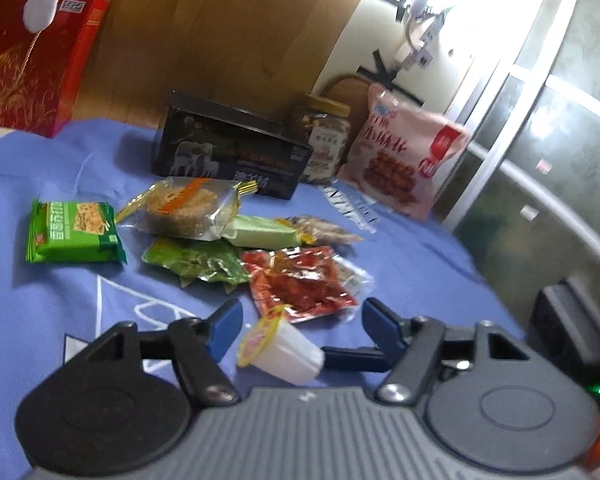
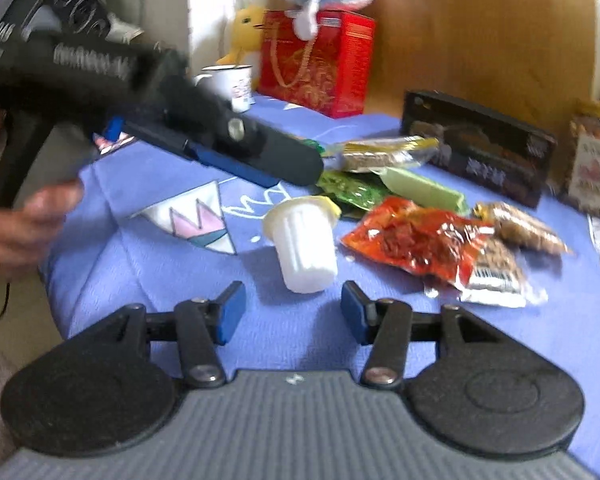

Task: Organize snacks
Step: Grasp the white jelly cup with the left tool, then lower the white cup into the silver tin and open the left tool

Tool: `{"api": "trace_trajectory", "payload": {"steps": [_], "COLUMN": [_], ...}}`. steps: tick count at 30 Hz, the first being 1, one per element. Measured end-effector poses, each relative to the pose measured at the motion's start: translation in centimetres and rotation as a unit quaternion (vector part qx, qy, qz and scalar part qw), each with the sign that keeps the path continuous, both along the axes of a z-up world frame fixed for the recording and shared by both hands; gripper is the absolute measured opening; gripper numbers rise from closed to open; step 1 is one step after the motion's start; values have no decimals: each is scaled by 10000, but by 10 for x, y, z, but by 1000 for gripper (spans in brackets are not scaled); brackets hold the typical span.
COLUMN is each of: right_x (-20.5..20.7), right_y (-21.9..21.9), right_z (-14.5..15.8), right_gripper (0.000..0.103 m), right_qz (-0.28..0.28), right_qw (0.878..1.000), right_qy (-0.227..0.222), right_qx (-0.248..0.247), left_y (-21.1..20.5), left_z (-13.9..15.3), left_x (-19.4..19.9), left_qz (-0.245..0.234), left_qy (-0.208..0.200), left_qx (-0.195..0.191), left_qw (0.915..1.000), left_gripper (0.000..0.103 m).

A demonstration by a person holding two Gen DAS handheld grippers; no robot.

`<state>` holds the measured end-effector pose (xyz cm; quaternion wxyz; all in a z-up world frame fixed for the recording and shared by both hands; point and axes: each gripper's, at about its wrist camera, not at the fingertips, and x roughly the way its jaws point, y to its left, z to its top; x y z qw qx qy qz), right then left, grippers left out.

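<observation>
A white jelly cup [image 1: 281,347] with a yellow lid lies on its side on the blue cloth [image 1: 60,288], between the fingers of my open left gripper [image 1: 298,318]. It also shows in the right wrist view [image 2: 304,242], just ahead of my open, empty right gripper [image 2: 293,307]. Behind it lies a pile of snacks: a red spicy packet [image 1: 300,278], a green packet [image 1: 198,260], a round cake in clear wrap [image 1: 188,208], a green cracker pack [image 1: 74,232]. The left gripper also appears from the side in the right wrist view [image 2: 260,160].
A black box [image 1: 228,152], a jar [image 1: 324,136] and a pink snack bag [image 1: 400,160] stand at the back. A red gift box [image 1: 32,56] with a plush toy stands far left. White mugs [image 2: 236,80] stand by it. The table edge runs on the right.
</observation>
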<state>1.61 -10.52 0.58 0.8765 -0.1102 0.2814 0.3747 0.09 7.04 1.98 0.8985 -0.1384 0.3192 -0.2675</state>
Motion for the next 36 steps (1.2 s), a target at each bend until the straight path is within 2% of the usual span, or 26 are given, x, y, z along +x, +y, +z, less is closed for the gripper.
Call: {"api": "trace_trajectory", "payload": {"steps": [1, 2, 3, 5, 8, 10, 12, 16, 20, 24, 28, 32, 34, 36], "right_x": [1, 2, 3, 6, 10, 10, 12, 41, 95, 172, 235, 258, 259, 255], "right_y": [1, 1, 2, 3, -1, -1, -1, -2, -1, 3, 15, 23, 26, 24], "right_z": [0, -1, -1, -3, -1, 6, 18, 45, 64, 77, 71, 59, 59, 60], "right_gripper": [53, 47, 44, 33, 33, 33, 33, 33, 33, 33, 33, 37, 40, 42], "right_qz": [-69, -121, -154, -298, -290, -288, -296, -459, -721, -1011, -1249, -1271, -1301, -1375], "right_qw": [9999, 9999, 9998, 9994, 9985, 9983, 9980, 9947, 9916, 9889, 9884, 9898, 9896, 9880], "right_qy": [43, 60, 73, 58, 248, 151, -85, -422, -576, -371, -105, -114, -195, -270], "right_qx": [59, 104, 142, 183, 390, 481, 558, 813, 908, 1025, 858, 641, 583, 644], "left_y": [-2, -4, -4, 0, 14, 22, 24, 18, 5, -3, -11, -12, -14, -14], "left_z": [-3, -8, -13, -19, -20, -14, 0, 33, 61, 77, 71, 55, 45, 40], "left_x": [3, 7, 11, 11, 14, 19, 26, 56, 112, 183, 239, 269, 276, 274], "left_qz": [-21, -50, -77, -29, 71, 153, 176, 245, 350, 454, 571, 576, 519, 556], "left_qy": [38, 141, 276, 339, 600, 699, 557, 151, -203, -367, -273, -58, 124, 150], "left_qx": [88, 161, 188, 97, -329, -641, -750, -693, -494, -416, -186, -39, -2, 133], "left_qw": [10000, 9998, 9994, 9994, 9976, 9954, 9955, 9972, 9980, 9974, 9978, 9983, 9986, 9983], "left_gripper": [48, 42, 31, 30, 26, 26, 26, 26, 26, 26, 26, 28, 41, 44]}}
